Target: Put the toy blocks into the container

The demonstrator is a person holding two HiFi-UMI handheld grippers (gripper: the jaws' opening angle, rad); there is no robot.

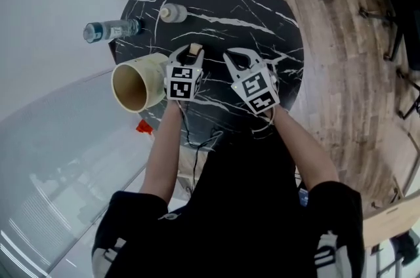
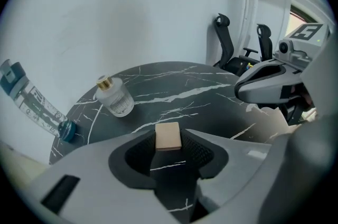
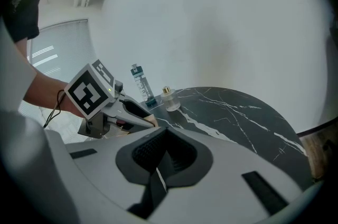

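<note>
Presently the wooden block (image 2: 168, 136), just right of the container (image 1: 136, 84), is clamped only at the tips of the left gripper (image 2: 169, 145), so it could be twisted loose and dropped outside the container, while the right gripper (image 3: 162, 136), further right, is closed on nothing.

Light: bright, even and diffuse in all three views; the direction cannot be told. Wall (image 2: 132, 11) is near white, slightly washed out, and shades darker toward the frame edges. Worktop (image 1: 216, 1) is dark and shows only a dull sheen. Shadows are faint and soft-edged. Pane (image 3: 55, 54) shows pale streaked reflections.

Optics: strong fisheye bending. The worktop rim and the floor (image 1: 341, 54) planks curve, and both gripper views end in black corners. Block (image 2: 168, 137) is sharp, while the nearest foreground in the gripper views is soft. Bottle (image 2: 31, 104) at the left edge is stretched and slightly smeared.
</note>
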